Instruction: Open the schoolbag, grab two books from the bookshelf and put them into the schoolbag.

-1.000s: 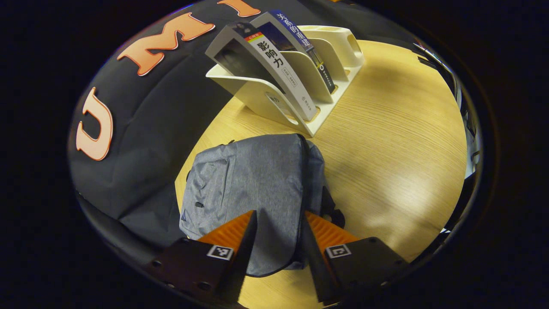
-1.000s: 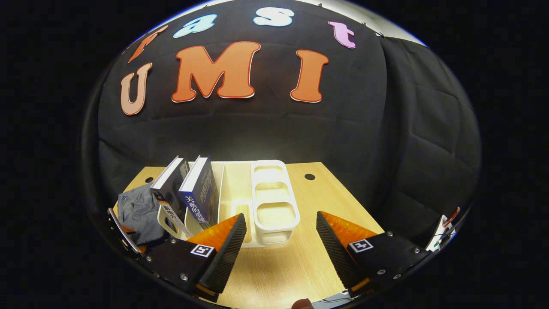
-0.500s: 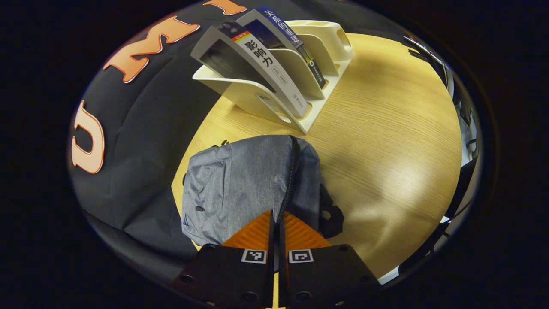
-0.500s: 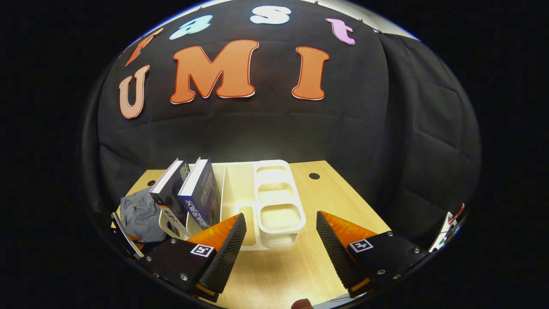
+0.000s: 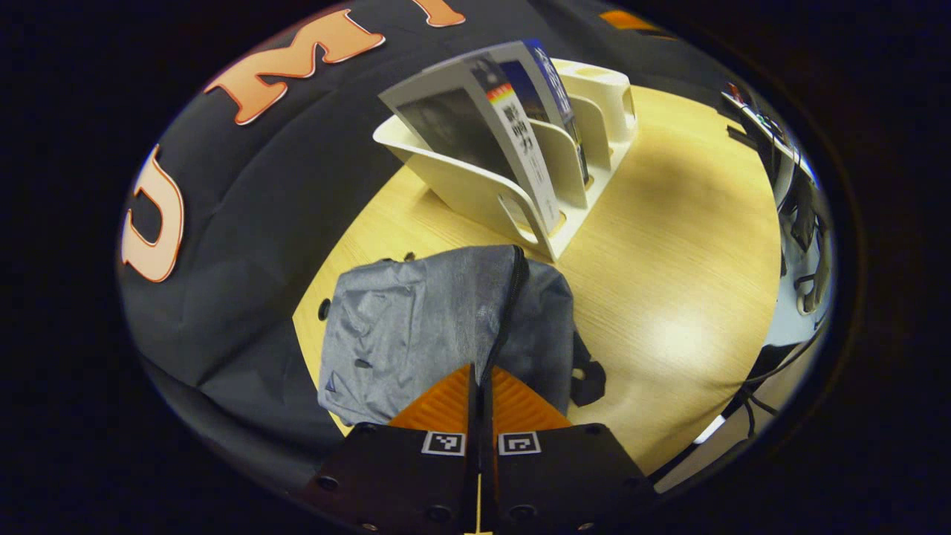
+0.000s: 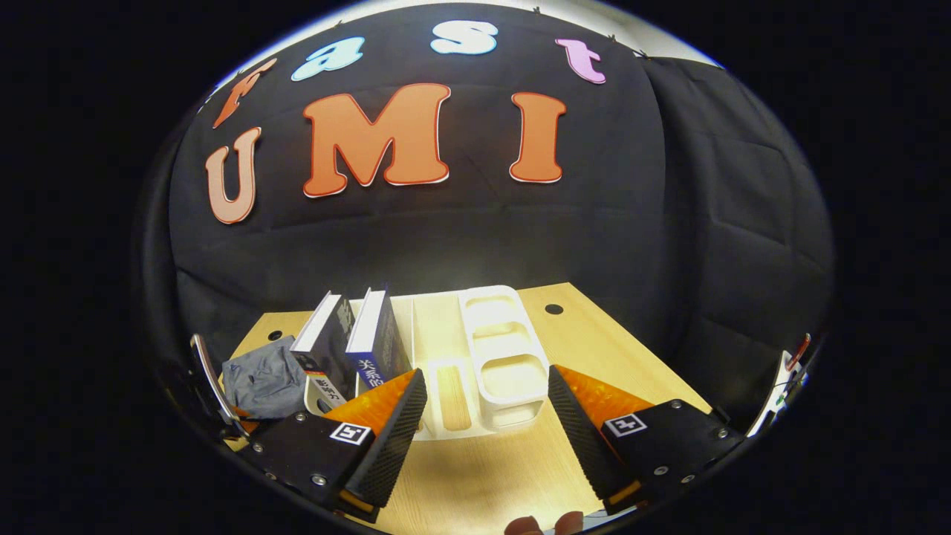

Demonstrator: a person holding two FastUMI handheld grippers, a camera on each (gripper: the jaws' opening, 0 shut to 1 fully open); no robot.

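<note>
Pinching the zipper (image 5: 499,349) of the grey schoolbag (image 5: 438,319), lying at 6 o'clock of the bookshelf (image 5: 520,186), with clenched left gripper (image 5: 479,390); pulling steadily along the seam; keeping right gripper (image 6: 483,416) released.

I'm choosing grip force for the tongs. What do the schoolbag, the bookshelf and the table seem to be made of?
Schoolbag: grey woven fabric, matte and soft, judging by its creases and heathered weave.
Bookshelf: cream, probably moulded plastic; smooth, rounded dividers with a slight sheen.
Table: light wood grain, likely laminate or veneer; the glare patch suggests a smooth, semi-gloss top.
</note>
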